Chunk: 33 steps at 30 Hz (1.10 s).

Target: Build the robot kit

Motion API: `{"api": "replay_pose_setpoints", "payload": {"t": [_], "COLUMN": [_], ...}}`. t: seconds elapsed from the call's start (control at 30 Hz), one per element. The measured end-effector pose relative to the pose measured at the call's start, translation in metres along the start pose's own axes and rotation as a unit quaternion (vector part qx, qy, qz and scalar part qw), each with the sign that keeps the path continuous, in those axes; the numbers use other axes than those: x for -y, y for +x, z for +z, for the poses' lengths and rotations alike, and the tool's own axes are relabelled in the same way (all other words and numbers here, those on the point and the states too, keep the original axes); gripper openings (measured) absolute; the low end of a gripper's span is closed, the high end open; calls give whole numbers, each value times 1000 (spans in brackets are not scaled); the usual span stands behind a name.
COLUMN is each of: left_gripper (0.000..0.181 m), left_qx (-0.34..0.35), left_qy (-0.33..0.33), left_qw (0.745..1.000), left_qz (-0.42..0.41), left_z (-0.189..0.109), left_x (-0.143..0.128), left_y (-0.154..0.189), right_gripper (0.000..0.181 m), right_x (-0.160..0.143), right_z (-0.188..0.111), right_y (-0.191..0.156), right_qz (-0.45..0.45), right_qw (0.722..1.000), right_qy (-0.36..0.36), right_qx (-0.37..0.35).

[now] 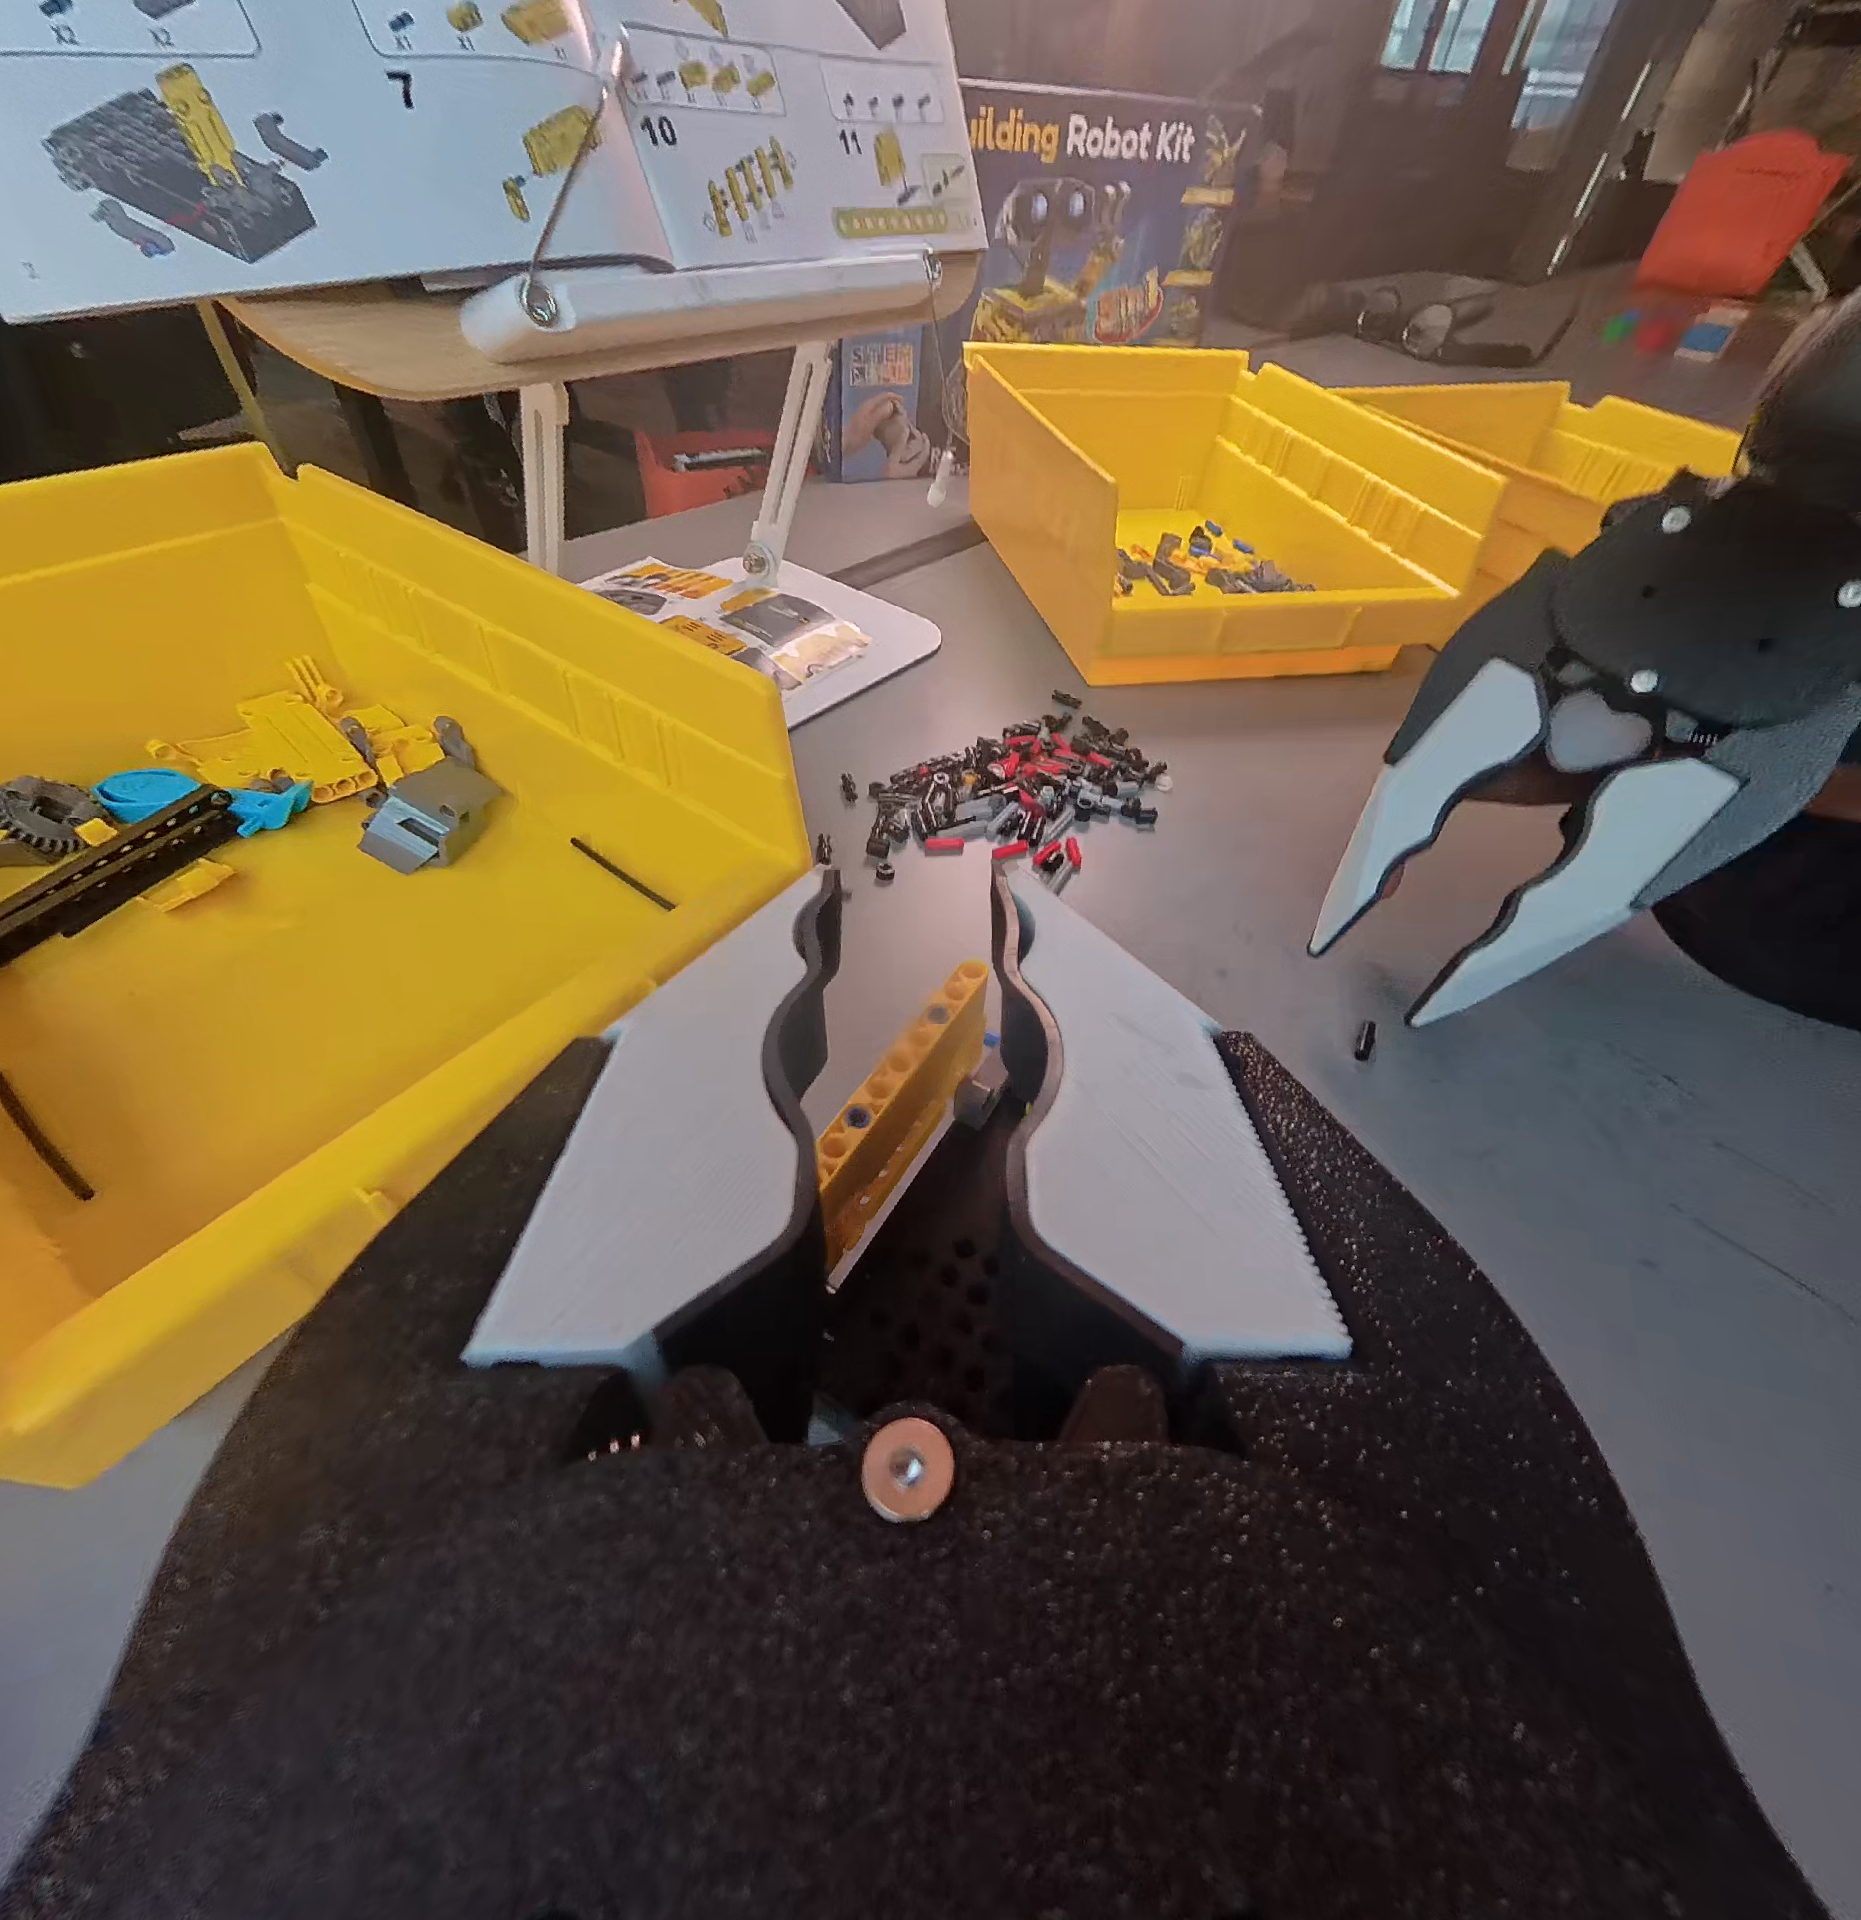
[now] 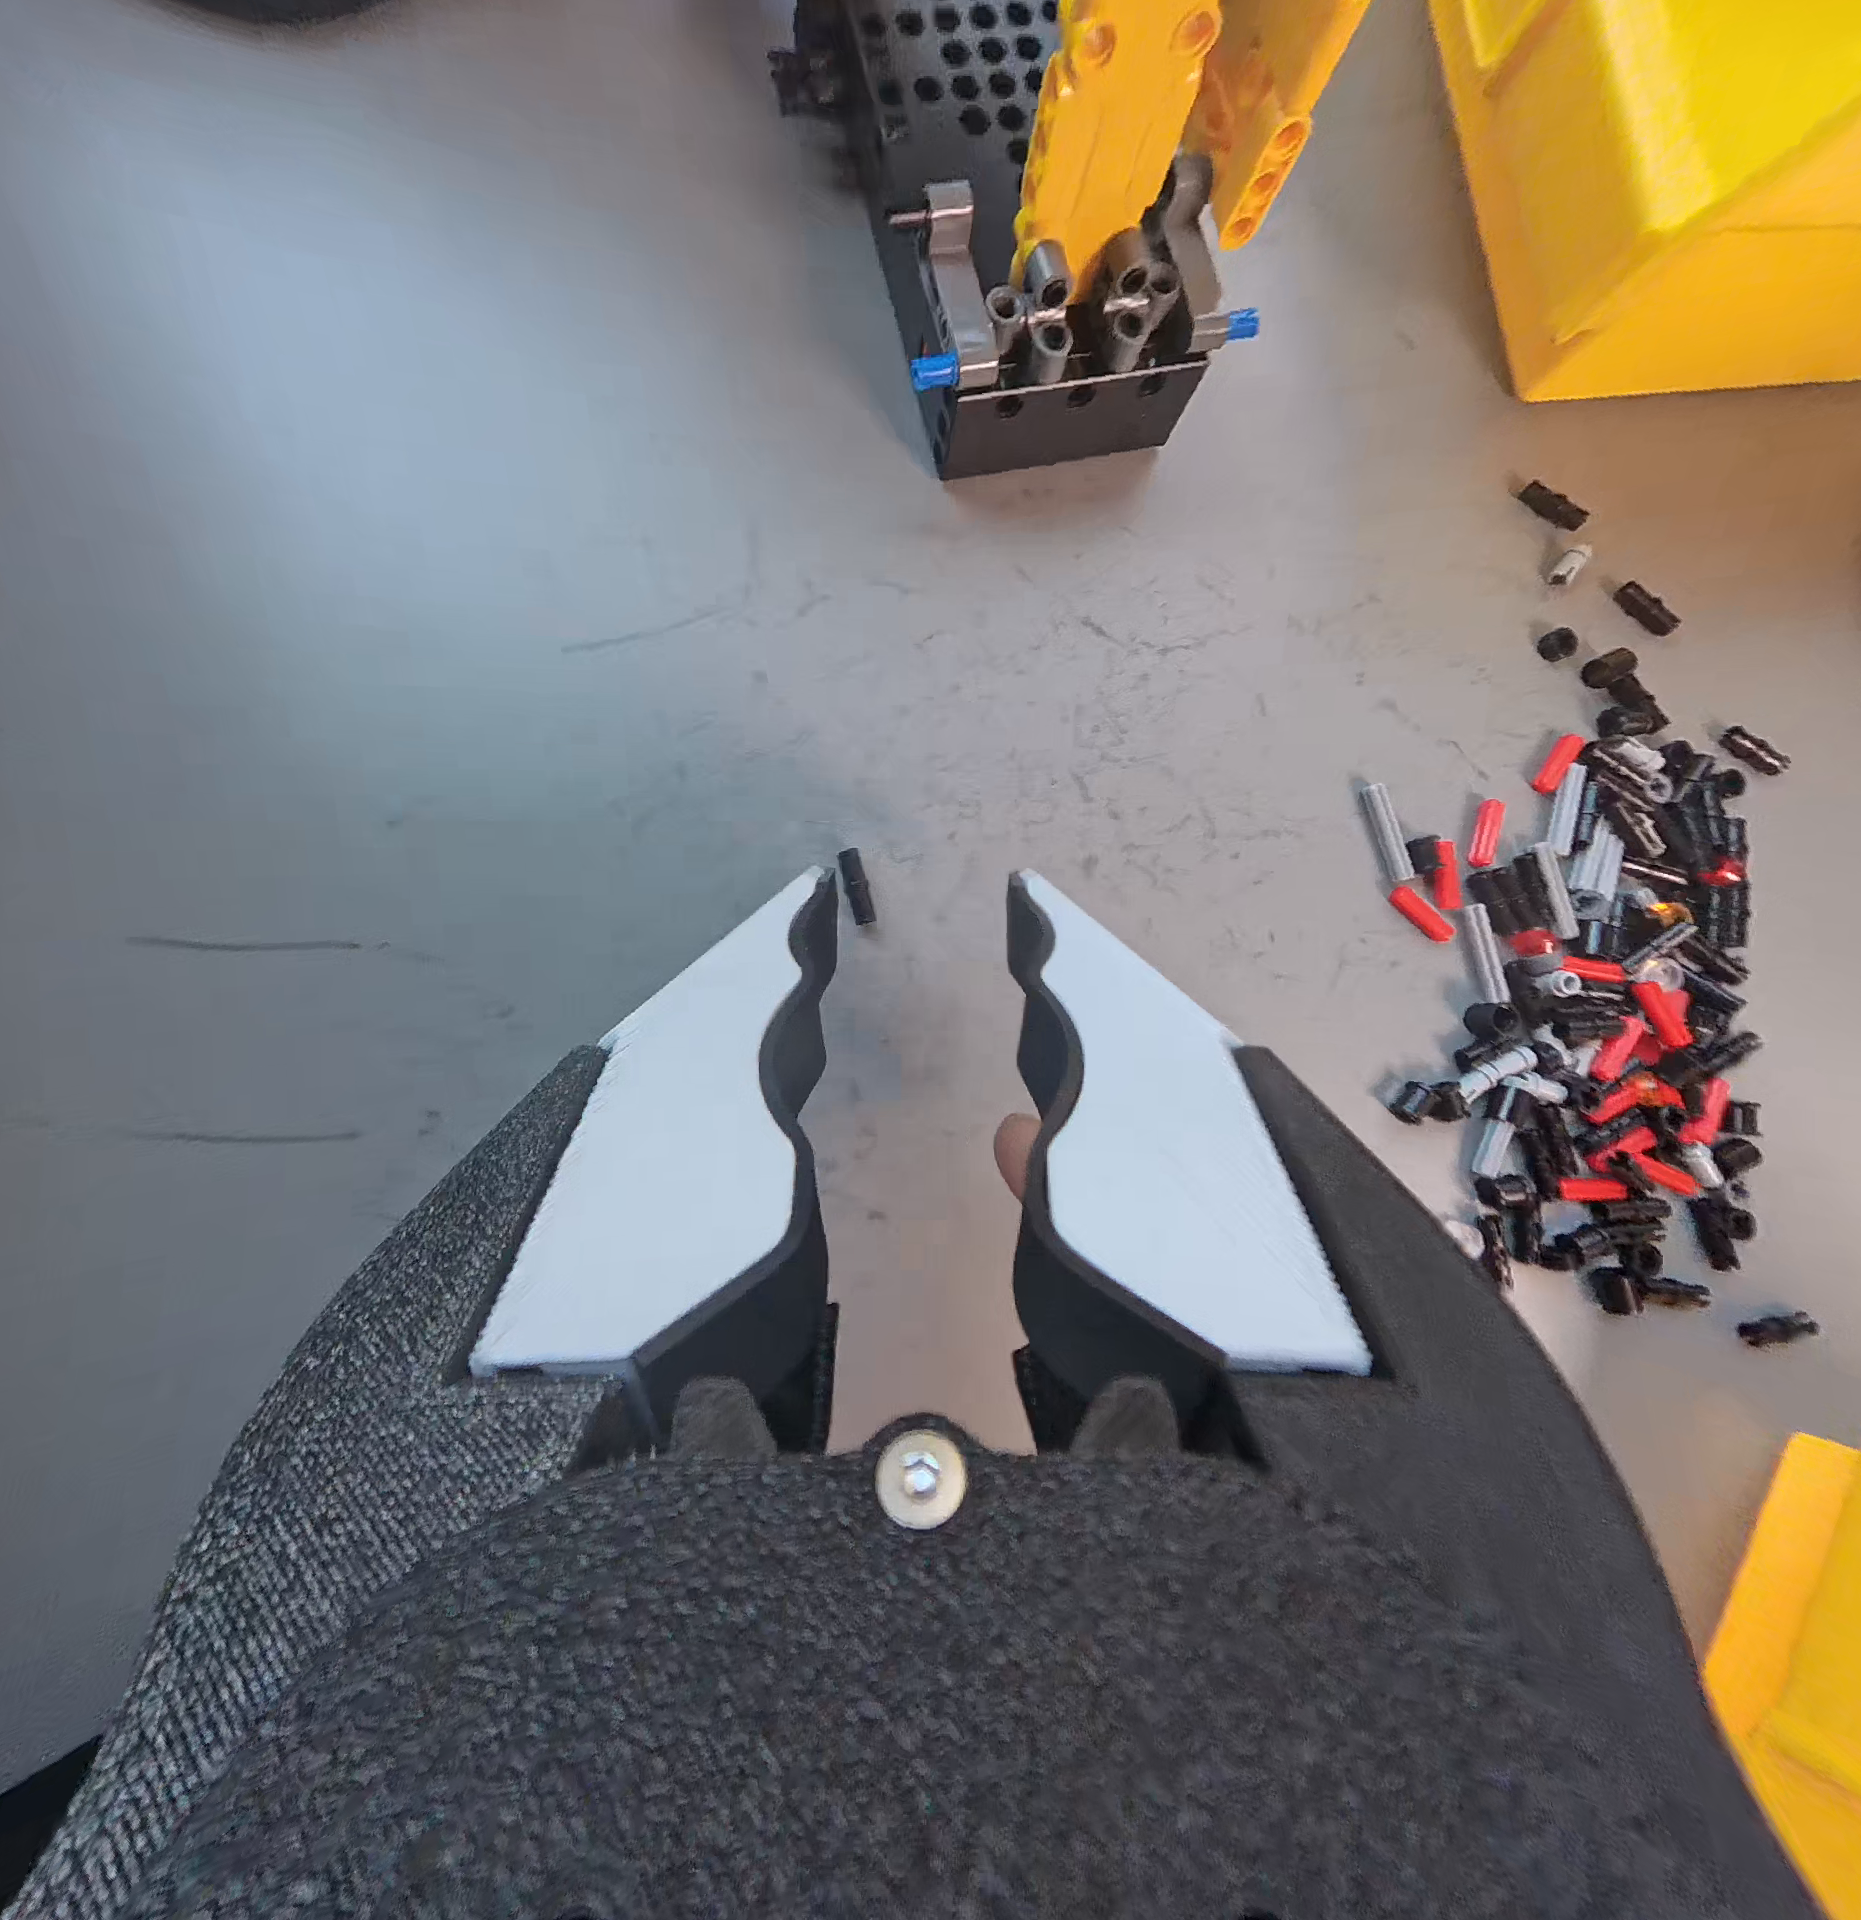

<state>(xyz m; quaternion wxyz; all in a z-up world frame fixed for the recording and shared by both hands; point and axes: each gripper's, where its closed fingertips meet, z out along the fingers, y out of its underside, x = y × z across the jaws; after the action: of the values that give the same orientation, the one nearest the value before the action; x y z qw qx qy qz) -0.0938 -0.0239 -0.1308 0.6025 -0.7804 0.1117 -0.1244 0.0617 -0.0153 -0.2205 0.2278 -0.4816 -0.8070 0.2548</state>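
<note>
A black and yellow brick model (image 1: 910,1101) is seen between the fingers of the left gripper (image 1: 913,883), whose tips stand apart; a firm grip cannot be told. The right gripper (image 2: 923,883) is held open and empty above the grey table (image 2: 490,623), a small black pin (image 2: 856,885) lying just beside its left fingertip. A pile of black, red and grey pins (image 2: 1612,1039) is spread to the right, near 1 yellow bin (image 2: 1684,208).

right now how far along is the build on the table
Done: a black perforated base already carries yellow beams, grey connectors and blue pins. In hand: the left gripper straddles that model, jaws apart; the right gripper hovers open by one loose black pin. Left: the pile of pins and parts in the yellow bin remain unused.
</note>
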Motion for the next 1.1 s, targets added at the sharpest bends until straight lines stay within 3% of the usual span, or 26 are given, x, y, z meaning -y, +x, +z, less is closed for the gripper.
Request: {"api": "replay_pose_setpoints", "payload": {"t": [0.2, 0.27, 0.37, 0.5, 0.73, 0.9, 0.97, 1.1], "left_gripper": [46, 43, 19, 8, 7, 10, 22, 28], "left_qx": [-64, -47, -23, -70, -127, -116, -107, -72], "left_qy": [-104, -138, -179, -183, -201, -207, -185, -95], "left_qw": [992, 988, 978, 972, 961, 960, 966, 982], "left_qz": [18, 49, 105, 130, 140, 151, 147, 146], "left_z": [-15, -10, -1, 2, 0, 3, 1, -11], "left_x": [-35, -49, -62, -61, -58, -50, -34, 15], "left_y": [1, -4, -14, -13, -34, -55, -58, -48], "right_gripper": [34, 33, 32, 24, 22, 20, 17, 11], "right_x": [-7, -14, -19, -19, -11, -16, -15, -13], "right_z": [-35, -41, -46, -48, -29, -11, -5, 7], "right_y": [14, 17, 22, 40, 78, 116, 126, 136], "right_qz": [56, 68, 79, 81, 63, 40, 25, -11], "right_qw": [996, 994, 992, 989, 989, 990, 991, 994], "right_qy": [62, 69, 75, 70, 41, -8, -22, -51], "right_qx": [-41, -50, -61, -101, -125, -137, -129, -93]}}
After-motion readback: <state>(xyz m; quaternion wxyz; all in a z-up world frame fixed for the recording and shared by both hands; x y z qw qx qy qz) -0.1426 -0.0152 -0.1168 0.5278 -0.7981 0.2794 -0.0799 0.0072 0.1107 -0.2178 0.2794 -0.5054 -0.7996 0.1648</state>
